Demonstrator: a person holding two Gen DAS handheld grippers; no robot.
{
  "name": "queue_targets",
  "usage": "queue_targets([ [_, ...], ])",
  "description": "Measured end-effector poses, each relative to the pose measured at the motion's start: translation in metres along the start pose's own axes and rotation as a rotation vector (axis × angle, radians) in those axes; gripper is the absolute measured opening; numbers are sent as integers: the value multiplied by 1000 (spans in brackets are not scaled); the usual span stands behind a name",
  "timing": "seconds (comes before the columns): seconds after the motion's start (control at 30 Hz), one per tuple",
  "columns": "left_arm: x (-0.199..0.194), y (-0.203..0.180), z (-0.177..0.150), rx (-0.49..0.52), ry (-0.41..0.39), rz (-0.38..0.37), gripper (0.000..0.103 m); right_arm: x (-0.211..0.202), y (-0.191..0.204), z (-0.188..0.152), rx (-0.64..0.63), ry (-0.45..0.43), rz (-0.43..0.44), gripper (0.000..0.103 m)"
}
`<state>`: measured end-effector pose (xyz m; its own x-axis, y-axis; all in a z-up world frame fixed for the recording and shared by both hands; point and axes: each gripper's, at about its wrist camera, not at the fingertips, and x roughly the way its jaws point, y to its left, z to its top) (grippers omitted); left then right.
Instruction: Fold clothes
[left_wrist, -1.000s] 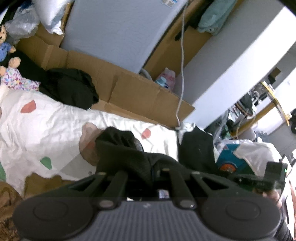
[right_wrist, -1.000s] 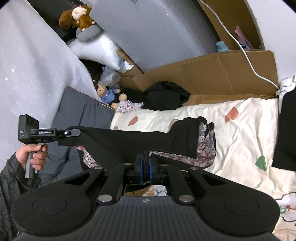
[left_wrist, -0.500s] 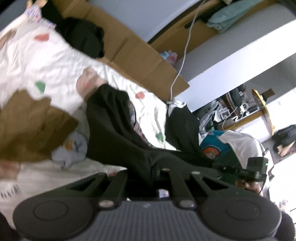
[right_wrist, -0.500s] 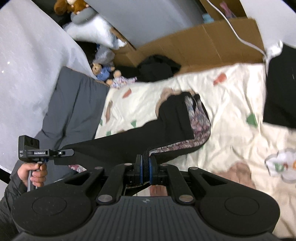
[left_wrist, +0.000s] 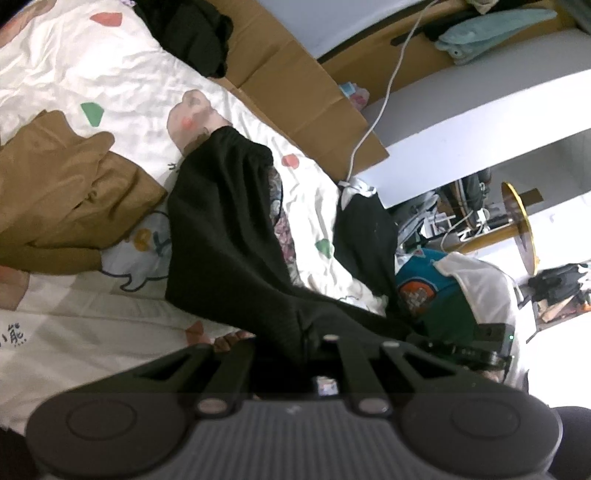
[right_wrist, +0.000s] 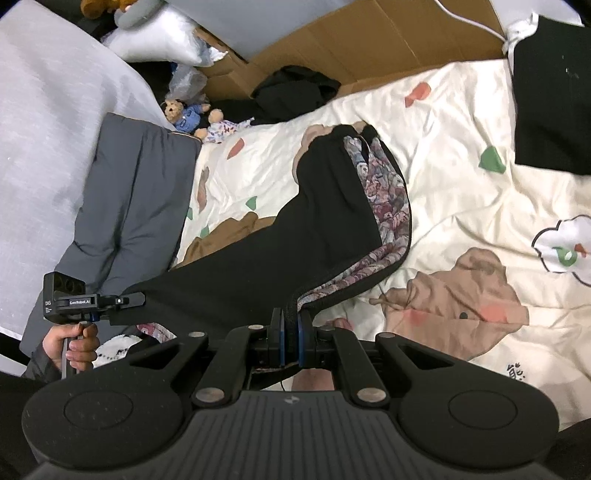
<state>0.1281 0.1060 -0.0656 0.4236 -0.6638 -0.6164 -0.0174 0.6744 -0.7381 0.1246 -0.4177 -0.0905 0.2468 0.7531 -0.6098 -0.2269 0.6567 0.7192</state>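
Black trousers (right_wrist: 325, 221) with a floral lining (right_wrist: 388, 206) hang stretched between my two grippers, their far end draped on the patterned white bedsheet (right_wrist: 461, 155). My right gripper (right_wrist: 290, 332) is shut on the waist edge. In the right wrist view my left gripper (right_wrist: 136, 300) pinches the other waist corner, held by a hand (right_wrist: 74, 341). In the left wrist view the same trousers (left_wrist: 225, 229) run from the sheet (left_wrist: 92, 85) up into my left gripper (left_wrist: 303, 338), whose fingertips are buried in the cloth.
A brown garment (left_wrist: 62, 192) lies on the sheet to the left. A black garment (right_wrist: 550, 96) lies at the right, another (right_wrist: 295, 88) by the cardboard (right_wrist: 369, 44) at the back. A grey pillow (right_wrist: 125, 206) and teddy bears (right_wrist: 188, 112) sit at the bed's left edge.
Both grippers have risen and tilted down over the bed, lifting the waist. More of the trousers and the sheet shows now, and the brown garment has come into view.
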Motion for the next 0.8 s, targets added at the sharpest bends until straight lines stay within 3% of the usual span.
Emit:
queue_targets([
  [0.37, 23, 40, 45, -25, 5, -56, 6, 42, -11, 37, 27, 19, -24, 7],
  [0.8, 71, 75, 113, -36, 35, -51, 7, 86, -34, 80, 89, 2, -67, 7],
])
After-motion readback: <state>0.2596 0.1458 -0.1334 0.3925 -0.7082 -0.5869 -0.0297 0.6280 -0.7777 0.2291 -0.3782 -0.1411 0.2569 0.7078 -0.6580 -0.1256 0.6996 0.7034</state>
